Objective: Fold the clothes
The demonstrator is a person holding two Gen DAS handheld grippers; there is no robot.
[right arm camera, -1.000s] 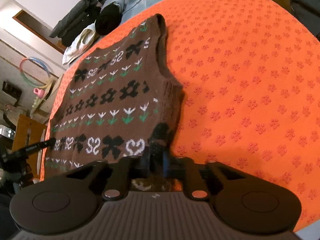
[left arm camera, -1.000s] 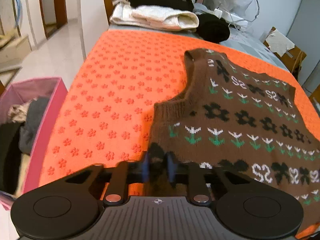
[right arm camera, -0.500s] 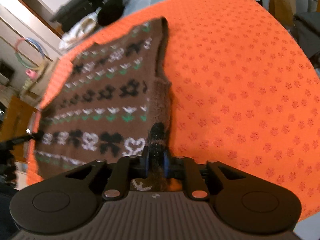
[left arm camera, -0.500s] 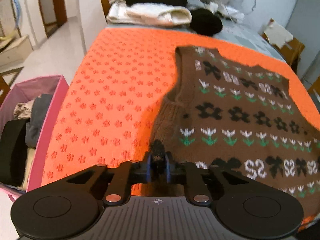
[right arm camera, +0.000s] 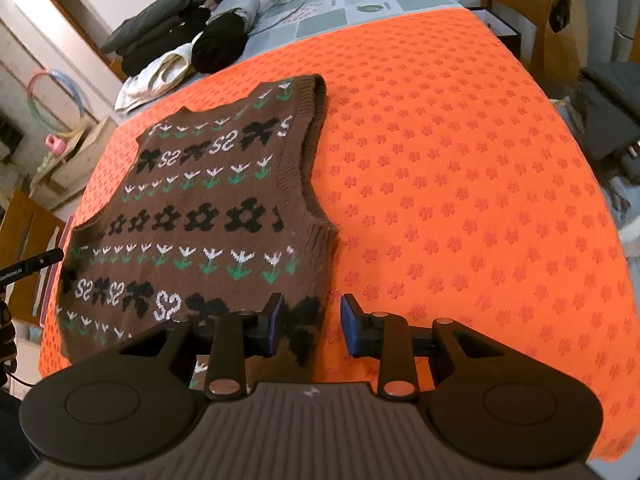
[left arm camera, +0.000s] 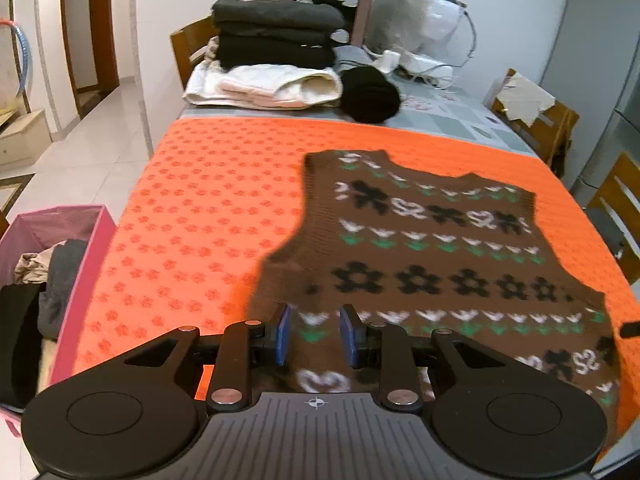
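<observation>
Both grippers tilt steeply down over the vest (left arm camera: 432, 256) at the table's near edge; left gripper (left arm camera: 315, 334) and right gripper (right arm camera: 311, 325) jaws are opening, pinching nothing.

Table (left arm camera: 452, 114) draped in an orange flower-print cloth (left arm camera: 208, 208), grey checked cover bare along the far edge at the top of the frame. Brown patterned knit vest (left arm camera: 432, 248) spread flat on the orange at centre right. Along the far edge, upper centre: stack of dark folded clothes (left arm camera: 276, 32) on a cream folded garment (left arm camera: 264, 86), black bundle (left arm camera: 370, 94) just beside, white cables (left arm camera: 416, 66) further right.
</observation>
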